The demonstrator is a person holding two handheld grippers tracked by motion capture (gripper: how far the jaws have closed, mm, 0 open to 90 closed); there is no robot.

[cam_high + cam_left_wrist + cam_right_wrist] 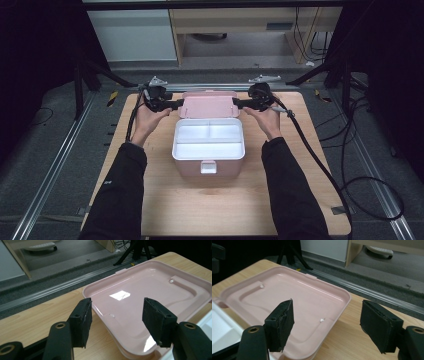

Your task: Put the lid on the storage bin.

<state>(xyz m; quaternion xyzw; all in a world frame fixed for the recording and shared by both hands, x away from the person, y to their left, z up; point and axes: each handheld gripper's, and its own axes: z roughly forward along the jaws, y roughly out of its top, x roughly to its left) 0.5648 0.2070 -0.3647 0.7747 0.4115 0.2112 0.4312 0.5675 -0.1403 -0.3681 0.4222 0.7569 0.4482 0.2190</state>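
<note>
A pink box [190,170] stands open at the middle of the wooden table, with a white divided tray [208,137] inside and a white latch [208,167] on its front wall. Its pink lid [208,106] lies folded back, almost flat. My left gripper [177,104] is at the lid's left edge and my right gripper [239,104] at its right edge. In the left gripper view the left gripper [117,315] is open, its jaws straddling a corner of the lid [155,287] without pressing it. In the right gripper view the right gripper [329,322] is likewise open over the lid [287,295].
The table [240,210] has bare wood in front of the box and at both sides. Black cables [320,165] trail off the right side to the floor. Metal rails [55,160] flank the table, and tripod legs and wooden furniture [240,25] stand beyond its far edge.
</note>
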